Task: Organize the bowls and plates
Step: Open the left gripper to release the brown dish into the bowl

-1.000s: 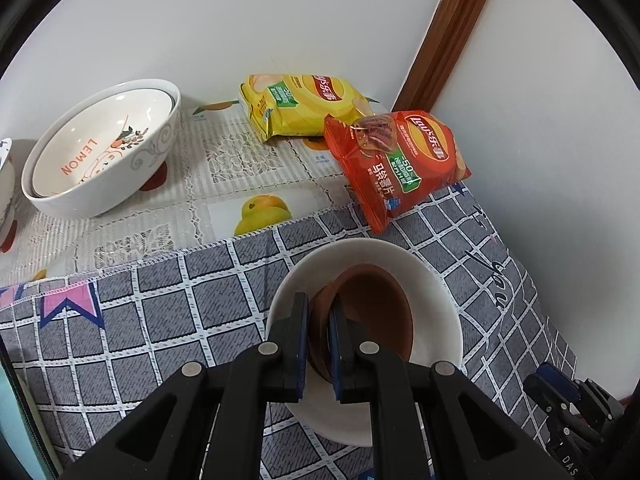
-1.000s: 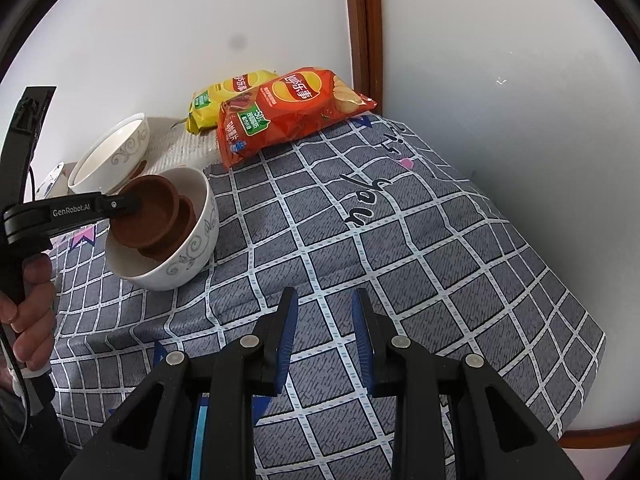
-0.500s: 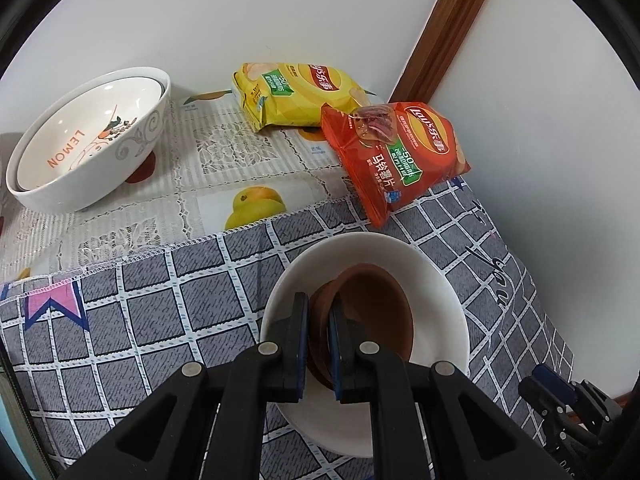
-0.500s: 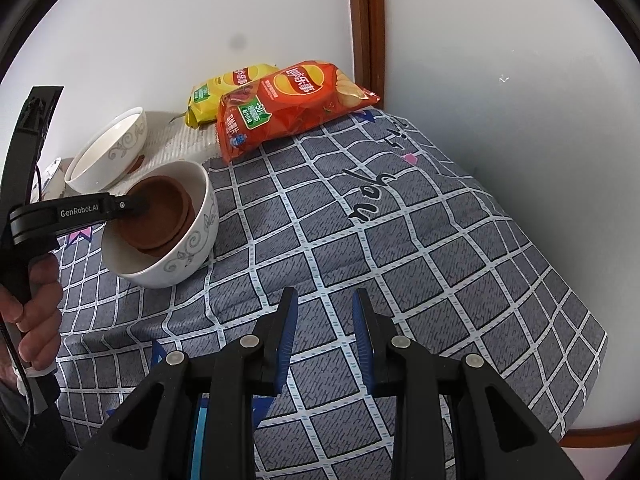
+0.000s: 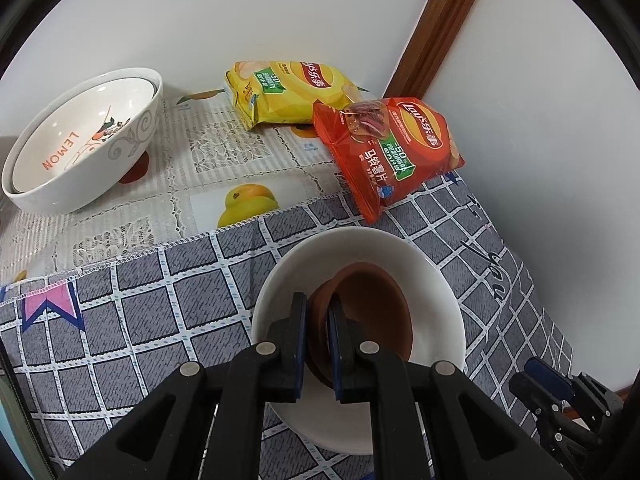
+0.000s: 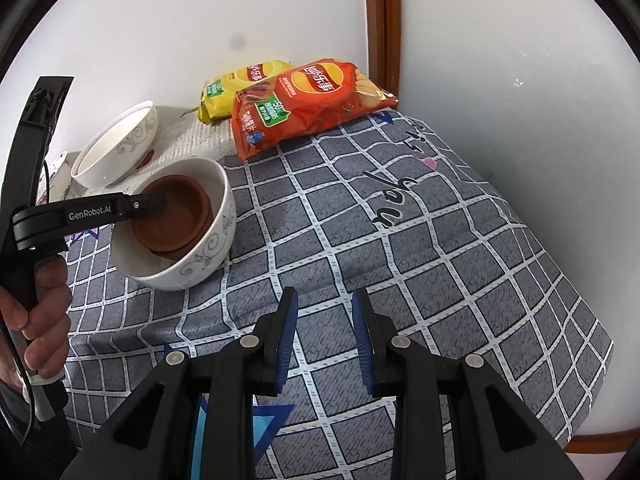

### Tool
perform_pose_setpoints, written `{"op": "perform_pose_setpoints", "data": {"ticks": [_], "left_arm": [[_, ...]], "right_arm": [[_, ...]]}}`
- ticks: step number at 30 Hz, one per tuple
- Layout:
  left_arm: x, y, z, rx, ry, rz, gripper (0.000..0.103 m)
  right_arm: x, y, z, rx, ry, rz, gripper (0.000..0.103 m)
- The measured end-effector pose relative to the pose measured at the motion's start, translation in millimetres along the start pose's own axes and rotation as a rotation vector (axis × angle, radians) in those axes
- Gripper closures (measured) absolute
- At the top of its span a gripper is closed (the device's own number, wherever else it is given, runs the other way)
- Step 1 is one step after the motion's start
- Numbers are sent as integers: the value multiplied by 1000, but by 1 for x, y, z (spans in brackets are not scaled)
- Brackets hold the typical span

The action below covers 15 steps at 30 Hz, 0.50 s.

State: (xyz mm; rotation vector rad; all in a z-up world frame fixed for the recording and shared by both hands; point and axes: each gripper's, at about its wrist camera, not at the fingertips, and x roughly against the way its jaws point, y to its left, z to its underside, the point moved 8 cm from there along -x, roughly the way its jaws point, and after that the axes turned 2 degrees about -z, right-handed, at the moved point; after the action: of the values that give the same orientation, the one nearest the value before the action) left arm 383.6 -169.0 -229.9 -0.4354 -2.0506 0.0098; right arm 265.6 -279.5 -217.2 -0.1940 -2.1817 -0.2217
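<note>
Brown bowl point(image 5: 372, 312): small, rigid, smooth-glazed, probably light yet chippable, nested tilted inside the white bowl point(image 5: 436, 280) on the checked worktop point(image 6: 400, 240); left hand-held gripper point(image 5: 318, 320) pinches its near rim, the best purchase; right hand-held gripper point(image 6: 325, 320) apart, empty.

2 crisp bags, a yellow bag point(image 5: 286, 94) and a red bag point(image 5: 390, 150), lie touching by the wooden trim point(image 5: 438, 28) on the checked cloth point(image 6: 420, 240).

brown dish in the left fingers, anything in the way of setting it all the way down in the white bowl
Nothing visible blocks it. The brown dish, pinched at its rim by the left gripper, already sits inside the white bowl on another brown dish; the chip bags lie apart from it.
</note>
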Motion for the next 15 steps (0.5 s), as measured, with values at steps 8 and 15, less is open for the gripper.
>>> {"op": "perform_pose_setpoints", "data": {"ticks": [8,15], "left_arm": [[1,-3,2,-29,11,-4,87],[12,-7,0,-55,-11,-16,83]], "right_arm": [[2,3,0,6,0,-2,75],[5,6,-5,4,-7,-6,75]]}}
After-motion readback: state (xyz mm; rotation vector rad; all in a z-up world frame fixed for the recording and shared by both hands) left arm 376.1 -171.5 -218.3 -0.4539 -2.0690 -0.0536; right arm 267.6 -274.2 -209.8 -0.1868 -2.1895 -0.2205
